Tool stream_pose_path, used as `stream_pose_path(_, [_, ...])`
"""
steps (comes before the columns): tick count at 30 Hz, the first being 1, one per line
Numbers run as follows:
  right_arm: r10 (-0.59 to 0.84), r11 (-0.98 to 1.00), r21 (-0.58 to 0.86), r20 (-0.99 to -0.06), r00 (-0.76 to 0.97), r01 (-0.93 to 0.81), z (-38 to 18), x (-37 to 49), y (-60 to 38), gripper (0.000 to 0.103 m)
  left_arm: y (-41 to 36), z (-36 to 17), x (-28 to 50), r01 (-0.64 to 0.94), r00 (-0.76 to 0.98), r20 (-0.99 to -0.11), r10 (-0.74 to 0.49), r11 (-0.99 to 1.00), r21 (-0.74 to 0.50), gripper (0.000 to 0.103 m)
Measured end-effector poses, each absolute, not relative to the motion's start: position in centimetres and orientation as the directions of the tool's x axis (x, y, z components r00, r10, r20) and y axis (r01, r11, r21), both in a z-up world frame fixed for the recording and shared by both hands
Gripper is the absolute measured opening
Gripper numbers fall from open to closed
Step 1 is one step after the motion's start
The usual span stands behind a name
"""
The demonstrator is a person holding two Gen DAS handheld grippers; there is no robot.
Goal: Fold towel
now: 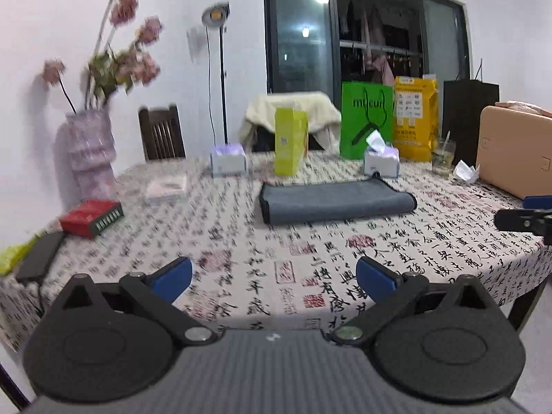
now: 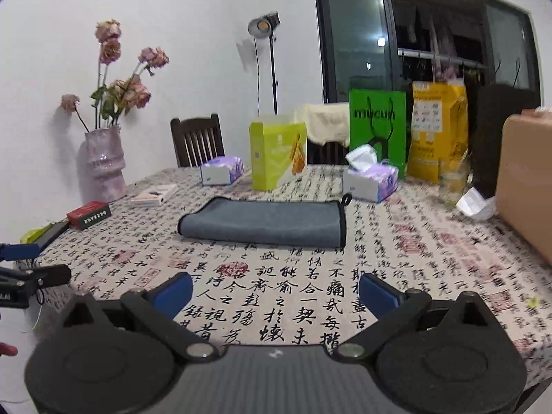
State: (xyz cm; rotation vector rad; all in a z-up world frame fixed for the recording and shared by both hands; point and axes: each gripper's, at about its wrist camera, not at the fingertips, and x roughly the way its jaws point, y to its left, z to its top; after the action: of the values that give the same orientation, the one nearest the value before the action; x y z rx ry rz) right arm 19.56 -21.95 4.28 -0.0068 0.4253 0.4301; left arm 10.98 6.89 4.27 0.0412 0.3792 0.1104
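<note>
- The left gripper is hovering low over the near edge of the bench, its two blue-padded fingers spread wide and holding nothing.
- The right gripper is hanging beside it in the same pose, blue fingers splayed apart and empty; each gripper is showing only as a cut-off sliver at the edge of the other's view.
- One grey towel is lying folded flat at the middle of the bench, well ahead of both grippers, its long axis running left to right across the view; a dark-trimmed end with a small loop is sitting toward the right in the right wrist view.
- Two tissue boxes are standing behind the towel, one to the left and one to the right, with a single lime-green carton between them.
- One green paper bag and one yellow bag are lining the far edge.
- The left wrist view is smearing with motion blur, leaving the vase of dried flowers and the tablecloth print hard to read.
- A tan box is running off the right edge, partly hiding a drinking glass.
</note>
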Motion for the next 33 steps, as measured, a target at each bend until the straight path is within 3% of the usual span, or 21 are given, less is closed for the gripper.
stream_pose_path(15, [0.409,0.907,0.06,-0.349,0.843,-0.416,2.4,12.1,-23.3,0.103,4.1,3.7,6.4,-0.075,0.941,-0.32,0.11,0.99,0.12,0.103])
stream_pose_path(24, [0.477,0.878,0.116,-0.283,0.832,-0.464,1.8,8.8,-23.4,0.103,2.7,1.7,3.4,-0.024,0.949,-0.312,0.053,0.995,0.096,0.103])
stream_pose_path(33, [0.523,0.85,0.081,-0.239,0.818,-0.52,2.0,5.4,-22.0,0.103,2.4,0.4,1.8,-0.015,0.942,-0.335,0.018,1.0,0.011,0.103])
